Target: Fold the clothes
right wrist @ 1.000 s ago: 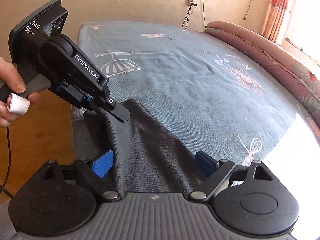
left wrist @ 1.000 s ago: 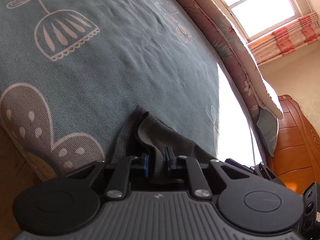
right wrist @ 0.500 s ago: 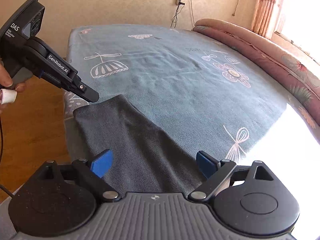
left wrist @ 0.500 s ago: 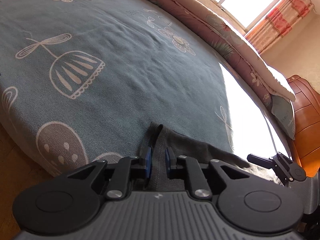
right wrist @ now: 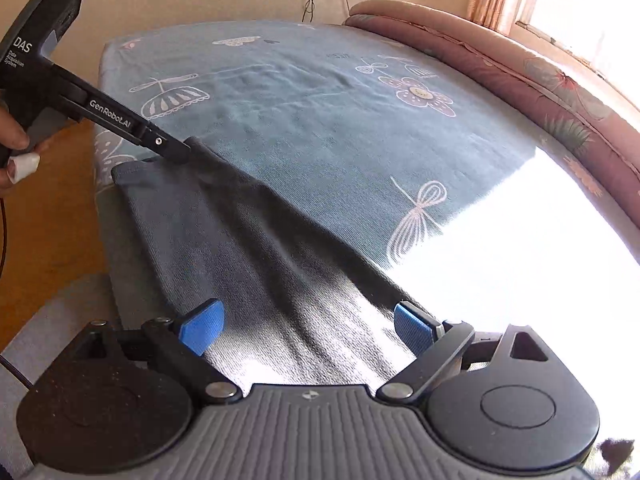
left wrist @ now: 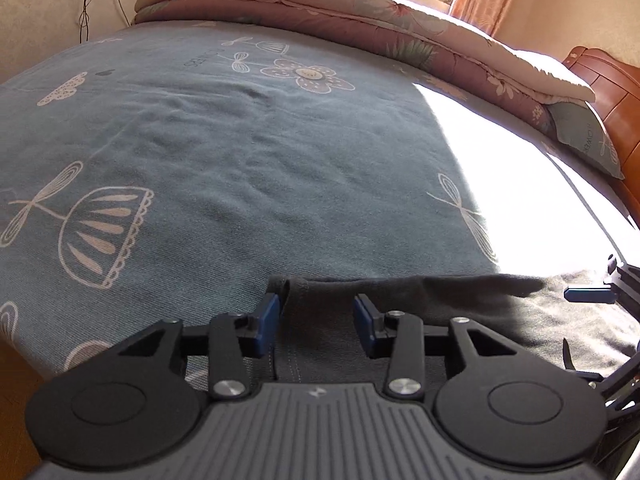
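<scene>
The dark garment point(right wrist: 256, 248) lies along the bed's point(left wrist: 248, 152) near edge, long axis ten-to-four; open bedspread beyond. The left hand-held gripper point(left wrist: 316, 314), jaws just opening, straddles its corner; the right hand-held gripper point(right wrist: 308, 324) gapes wide over it.

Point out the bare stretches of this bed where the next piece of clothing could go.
Free: the blue bedsheet from the dark grey garment up to the rolled quilt, flower print included, and the sunlit patch beside it. Crowded: the near edge, where the garment lies with the left gripper and right gripper over it.
</scene>
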A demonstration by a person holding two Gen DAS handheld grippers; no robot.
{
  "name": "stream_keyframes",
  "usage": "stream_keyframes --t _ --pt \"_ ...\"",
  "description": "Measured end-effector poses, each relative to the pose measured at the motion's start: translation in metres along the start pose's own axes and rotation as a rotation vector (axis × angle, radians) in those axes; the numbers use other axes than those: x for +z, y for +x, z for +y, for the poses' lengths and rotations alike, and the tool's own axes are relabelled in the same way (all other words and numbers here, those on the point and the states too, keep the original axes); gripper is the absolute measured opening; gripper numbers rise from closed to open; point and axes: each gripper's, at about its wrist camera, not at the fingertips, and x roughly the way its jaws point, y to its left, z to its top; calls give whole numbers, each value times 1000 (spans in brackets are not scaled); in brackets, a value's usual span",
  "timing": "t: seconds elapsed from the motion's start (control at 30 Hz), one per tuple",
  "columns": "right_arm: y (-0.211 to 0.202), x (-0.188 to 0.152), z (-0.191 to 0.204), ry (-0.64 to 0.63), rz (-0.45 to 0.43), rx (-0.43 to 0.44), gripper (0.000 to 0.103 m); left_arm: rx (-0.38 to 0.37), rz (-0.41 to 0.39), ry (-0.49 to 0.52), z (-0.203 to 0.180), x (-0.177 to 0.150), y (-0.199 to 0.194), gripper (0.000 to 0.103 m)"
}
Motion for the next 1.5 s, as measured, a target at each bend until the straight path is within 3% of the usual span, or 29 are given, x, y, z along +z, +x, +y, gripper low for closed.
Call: stream_keyframes --t 0.13,0.17,0.23,0.4,0.47,0.57,0.73,0.83,0.9,0.97,1.07,1.13,1.23,1.27,1.33,1.4,1.5 --pt "-18 -29 -35 145 34 -75 95 -154 39 151 -37 -3 13 60" --pt "-23 -38 -45 192 35 -94 96 -145 63 192 -45 -7 21 60" --pt "-35 -54 -65 286 36 -133 96 -57 106 229 -50 -13 36 60" --pt "-56 -95 -109 476 22 -242 98 84 122 187 -34 -15 30 61" --pt "-59 -116 -129 568 32 -279 103 151 136 203 -37 -13 23 60" --pt "-62 -138 -150 672 32 -286 103 146 121 238 -53 -11 12 62" --pt "-60 -117 -166 630 -65 -293 103 20 125 315 -96 -11 23 71" --pt "-24 -105 -174 590 -33 -283 103 38 155 329 -105 -16 45 72" --pt "-2 -103 -174 555 -11 -304 103 65 159 282 -95 -17 51 83" --pt "-9 -104 -171 535 -1 -294 103 100 162 249 -88 -17 54 84" --pt "-49 -116 -164 539 -48 -301 103 166 161 275 -89 -17 47 83" --pt "-73 -138 -156 522 -74 -342 103 168 164 294 -92 -18 45 82" --pt "-76 -184 -157 596 1 -346 103 172 177 263 -89 -19 48 85" --pt "-85 -195 -155 618 -51 -337 103 171 181 236 -85 -18 49 86" --pt "-96 -207 -151 600 -33 -329 103 176 190 193 -79 -16 50 88" --pt "-102 -207 -148 583 -7 -339 103 208 197 223 -87 -13 49 87" --pt "-112 -206 -150 565 -22 -378 103 174 180 280 -110 -5 40 84"
